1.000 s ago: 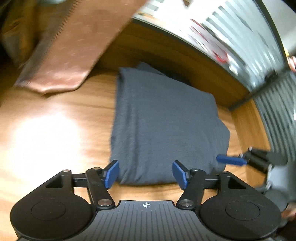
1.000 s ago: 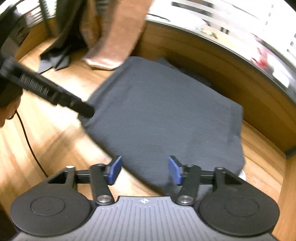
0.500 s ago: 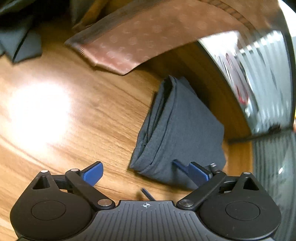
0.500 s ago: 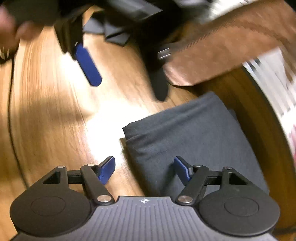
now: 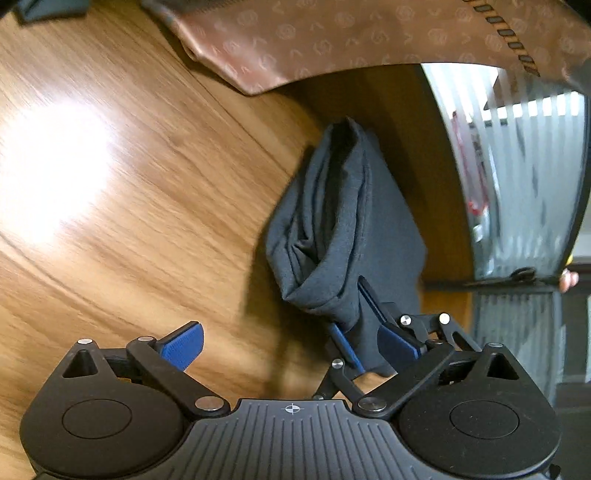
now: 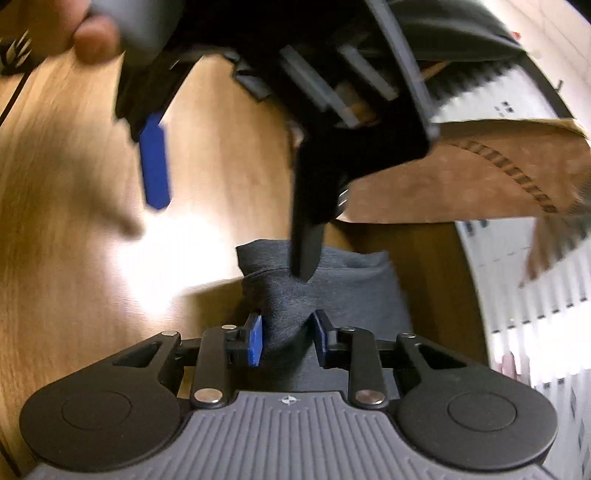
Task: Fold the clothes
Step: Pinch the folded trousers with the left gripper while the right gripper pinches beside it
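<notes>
A dark grey folded garment (image 5: 343, 221) is bunched at its near end, over the wooden table (image 5: 129, 229). My right gripper (image 6: 286, 339) is shut on that bunched end, its blue pads (image 6: 255, 341) squeezing the cloth. In the left wrist view the right gripper (image 5: 356, 325) shows low at the centre right, pinching the same end. My left gripper (image 5: 290, 336) is open with nothing between its fingers; the garment lies just beyond its right finger. From the right wrist view the left gripper (image 6: 229, 206) hangs above, one black finger (image 6: 306, 240) touching the garment (image 6: 332, 280).
A brown patterned cloth (image 5: 332, 40) drapes across the far side of the table; it also shows as brown cloth (image 6: 461, 177). Dark clothes (image 5: 48, 9) lie at the far left. A striped frosted glass wall (image 5: 517, 177) borders the table's right edge. A hand (image 6: 96, 40) holds the left gripper.
My right gripper has shut on the near end of the grey garment and bunched it up. The left gripper has swung round to the garment's left side and stays open.
</notes>
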